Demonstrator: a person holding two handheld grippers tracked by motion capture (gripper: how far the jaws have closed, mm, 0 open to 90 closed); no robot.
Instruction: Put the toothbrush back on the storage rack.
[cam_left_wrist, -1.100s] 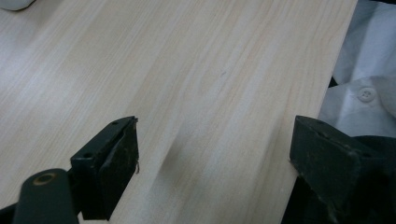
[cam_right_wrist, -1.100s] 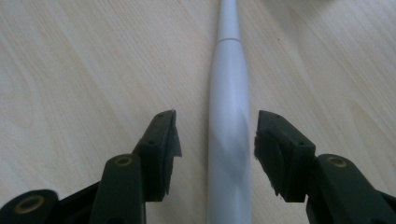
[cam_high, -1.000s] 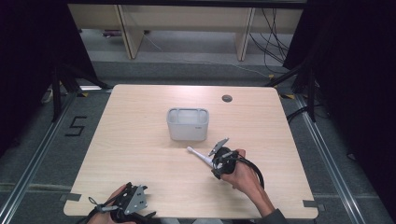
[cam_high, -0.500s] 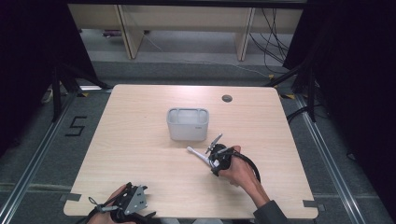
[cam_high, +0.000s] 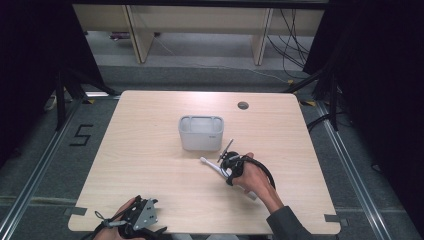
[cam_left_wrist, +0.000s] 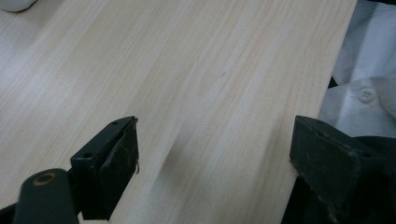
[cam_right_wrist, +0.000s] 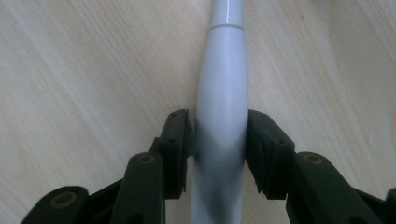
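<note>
A long white tool with a rounded handle lies flat on the wooden table, in front of a grey tub. My right gripper sits low over its middle. In the right gripper view the handle runs straight up between the two black jaws of that gripper. The jaws have just been closing and both pads now press on its sides. My left gripper rests at the table's front left edge. Its jaws stand wide apart over bare wood with nothing between them.
The grey tub stands at the table's middle, just behind the tool. A dark round hole marks the far right of the tabletop. A white shirt hangs past the table edge beside my left gripper.
My right hand has crept a little toward the left along the white tool, and the jaws have drawn in around its handle. The left hand has stayed put.
</note>
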